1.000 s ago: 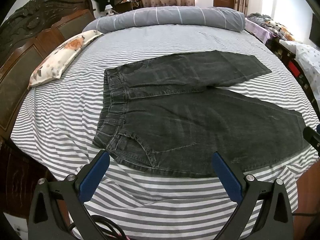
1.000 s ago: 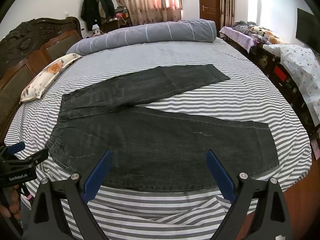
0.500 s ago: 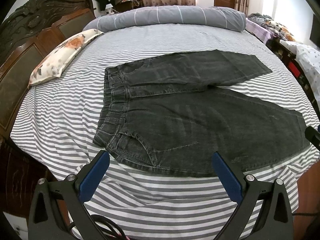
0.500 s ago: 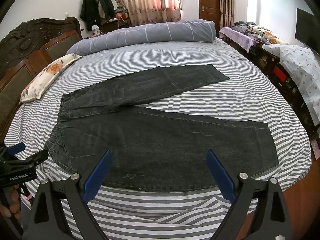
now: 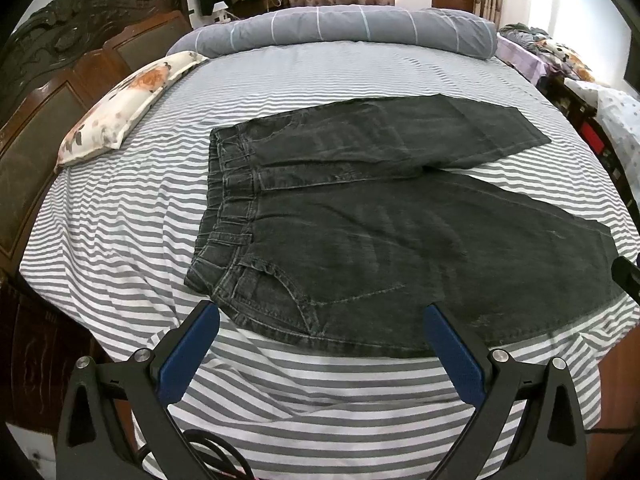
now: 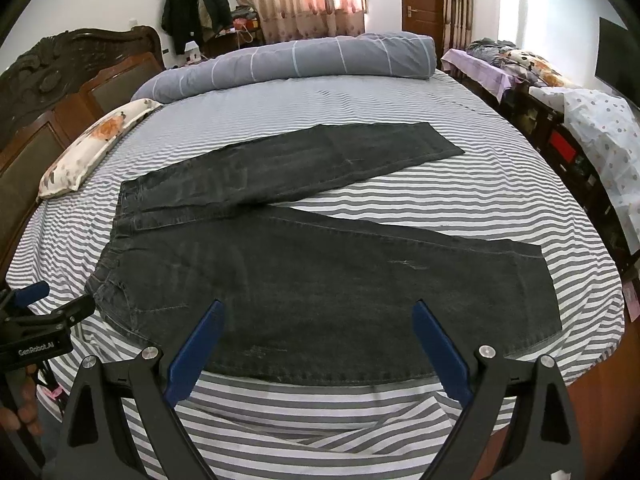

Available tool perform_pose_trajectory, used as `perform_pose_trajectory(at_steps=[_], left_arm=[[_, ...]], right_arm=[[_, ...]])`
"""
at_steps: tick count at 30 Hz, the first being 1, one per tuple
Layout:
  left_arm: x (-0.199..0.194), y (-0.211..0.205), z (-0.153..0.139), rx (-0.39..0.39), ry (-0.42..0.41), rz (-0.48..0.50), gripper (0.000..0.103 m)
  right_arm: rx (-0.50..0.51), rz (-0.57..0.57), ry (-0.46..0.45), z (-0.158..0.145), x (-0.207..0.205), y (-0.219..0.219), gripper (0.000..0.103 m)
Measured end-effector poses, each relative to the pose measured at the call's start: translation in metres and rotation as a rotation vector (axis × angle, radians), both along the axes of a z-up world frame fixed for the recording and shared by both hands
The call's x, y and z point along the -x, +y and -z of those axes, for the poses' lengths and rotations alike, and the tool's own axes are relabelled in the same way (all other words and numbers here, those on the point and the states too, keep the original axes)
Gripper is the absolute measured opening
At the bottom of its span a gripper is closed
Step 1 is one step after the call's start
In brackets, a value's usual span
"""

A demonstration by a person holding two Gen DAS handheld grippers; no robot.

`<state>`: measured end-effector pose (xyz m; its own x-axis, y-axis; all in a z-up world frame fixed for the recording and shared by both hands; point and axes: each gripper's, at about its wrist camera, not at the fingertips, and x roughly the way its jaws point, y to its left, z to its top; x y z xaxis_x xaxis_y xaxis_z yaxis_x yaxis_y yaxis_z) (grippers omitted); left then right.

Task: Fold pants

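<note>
Black pants (image 5: 360,232) lie flat and unfolded on the striped bed (image 5: 120,208), legs splayed apart; my left gripper (image 5: 322,320) hovers wide open over the waistband corner; my right gripper (image 6: 318,320) hangs spread, empty, above the near leg.

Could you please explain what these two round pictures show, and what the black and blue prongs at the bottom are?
No robot is present: a person carries a hand-held gripper in each hand, each with a fisheye camera looking along its two fingers. One picture comes from the left hand-held gripper, the other from the right hand-held gripper; the prongs are their blue-padded fingers. Both are open and hold nothing. In the right view the left tool shows at the edge. Dark denim pants lie unfolded on a striped bed, legs spread in a V. A floral pillow and a rolled grey duvet lie beyond.
</note>
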<state>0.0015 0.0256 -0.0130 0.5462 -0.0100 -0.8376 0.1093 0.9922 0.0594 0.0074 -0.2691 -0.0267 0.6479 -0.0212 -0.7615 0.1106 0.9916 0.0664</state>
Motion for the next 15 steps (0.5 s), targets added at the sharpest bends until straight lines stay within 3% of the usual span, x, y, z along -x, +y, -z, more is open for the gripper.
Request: perform_pose_trajectory(at_steps=[15], left_arm=[[-0.034,0.014,0.025,-0.007,0.07,-0.024,0.101]], right_arm=[[0.024,-0.029,0.075,0.019,-0.042,0.013,0.094]])
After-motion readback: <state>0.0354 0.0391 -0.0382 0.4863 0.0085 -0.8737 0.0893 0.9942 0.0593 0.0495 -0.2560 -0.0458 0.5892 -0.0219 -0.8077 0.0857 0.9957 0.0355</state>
